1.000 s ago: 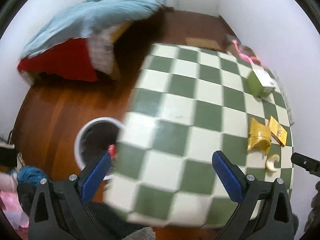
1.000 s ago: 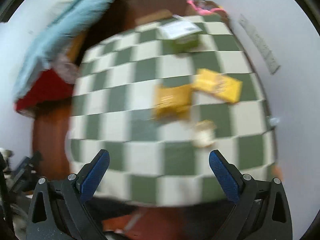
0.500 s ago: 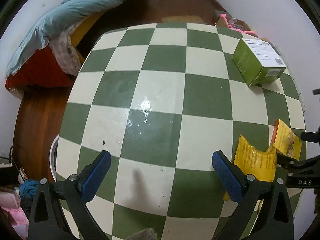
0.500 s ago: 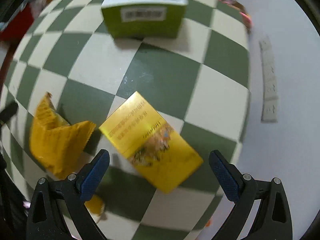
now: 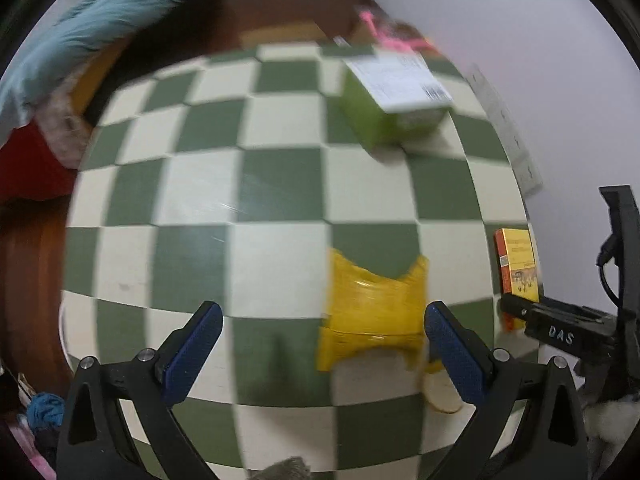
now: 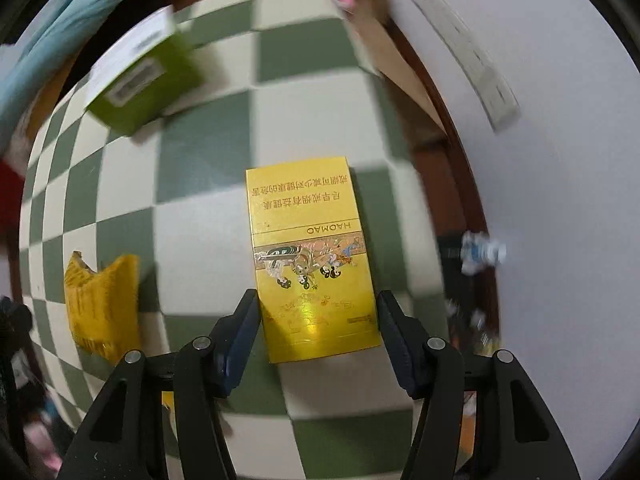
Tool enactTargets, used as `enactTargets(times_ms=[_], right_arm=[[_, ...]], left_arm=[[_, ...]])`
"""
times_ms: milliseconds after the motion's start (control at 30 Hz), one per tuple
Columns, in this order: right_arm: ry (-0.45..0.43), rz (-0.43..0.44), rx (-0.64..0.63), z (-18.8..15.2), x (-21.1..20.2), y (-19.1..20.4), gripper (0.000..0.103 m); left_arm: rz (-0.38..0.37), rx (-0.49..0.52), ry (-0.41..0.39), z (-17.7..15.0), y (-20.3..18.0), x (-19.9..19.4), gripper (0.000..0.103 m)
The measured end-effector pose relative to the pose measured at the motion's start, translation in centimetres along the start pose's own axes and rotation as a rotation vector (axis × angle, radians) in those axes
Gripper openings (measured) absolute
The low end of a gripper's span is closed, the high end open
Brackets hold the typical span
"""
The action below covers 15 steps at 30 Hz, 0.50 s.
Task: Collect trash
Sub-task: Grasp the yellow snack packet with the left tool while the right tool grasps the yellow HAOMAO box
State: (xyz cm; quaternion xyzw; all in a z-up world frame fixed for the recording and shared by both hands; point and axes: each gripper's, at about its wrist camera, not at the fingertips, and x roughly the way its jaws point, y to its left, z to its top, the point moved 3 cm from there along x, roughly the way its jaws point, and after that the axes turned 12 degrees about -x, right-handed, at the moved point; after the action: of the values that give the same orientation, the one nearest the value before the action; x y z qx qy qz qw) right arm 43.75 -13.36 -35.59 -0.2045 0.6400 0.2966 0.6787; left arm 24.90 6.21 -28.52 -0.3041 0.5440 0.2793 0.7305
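Note:
A flat yellow cigarette box (image 6: 312,264) lies on the green-and-white checkered table (image 6: 200,232). My right gripper (image 6: 316,324) has its jaws on either side of the box's near end, close to its edges; contact is unclear. The box also shows in the left wrist view (image 5: 518,264), with the right gripper (image 5: 520,312) at its near end. A crumpled yellow wrapper (image 5: 374,312) lies just ahead of my left gripper (image 5: 320,344), which is wide open and empty. A pale peel scrap (image 5: 440,396) lies by its right finger.
A green box with a white label (image 5: 394,100) stands at the far right of the table. A wall with a power strip (image 6: 468,56) runs along the right. A blue blanket (image 5: 92,36) and red bedding lie beyond the table on the left.
My right gripper has narrowed and moved in around the yellow box, which now lies straight between the jaws. My left gripper has shifted right, toward the yellow wrapper.

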Motion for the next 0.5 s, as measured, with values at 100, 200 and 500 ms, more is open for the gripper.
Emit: enactTargets(times_ms=[100,200,500], right_arm=[[-0.010,0.041,0.031,-0.8,-0.4,-0.8,0.072],[-0.036,0.052,0.044,-0.4,-0.8,-0.9,0.080],[-0.076,-0.124,-0.042,0.6,0.7,1.5,0.072]], left_arm=[[0.003,0.019,0.071,-0.6,-2.0,2.5,0.103],[0.027,0.027,0.093,-0.7,-2.7,4.4,0.102],[0.028,0.011,0.024,-0.5,-1.8,4.7,0.054]])
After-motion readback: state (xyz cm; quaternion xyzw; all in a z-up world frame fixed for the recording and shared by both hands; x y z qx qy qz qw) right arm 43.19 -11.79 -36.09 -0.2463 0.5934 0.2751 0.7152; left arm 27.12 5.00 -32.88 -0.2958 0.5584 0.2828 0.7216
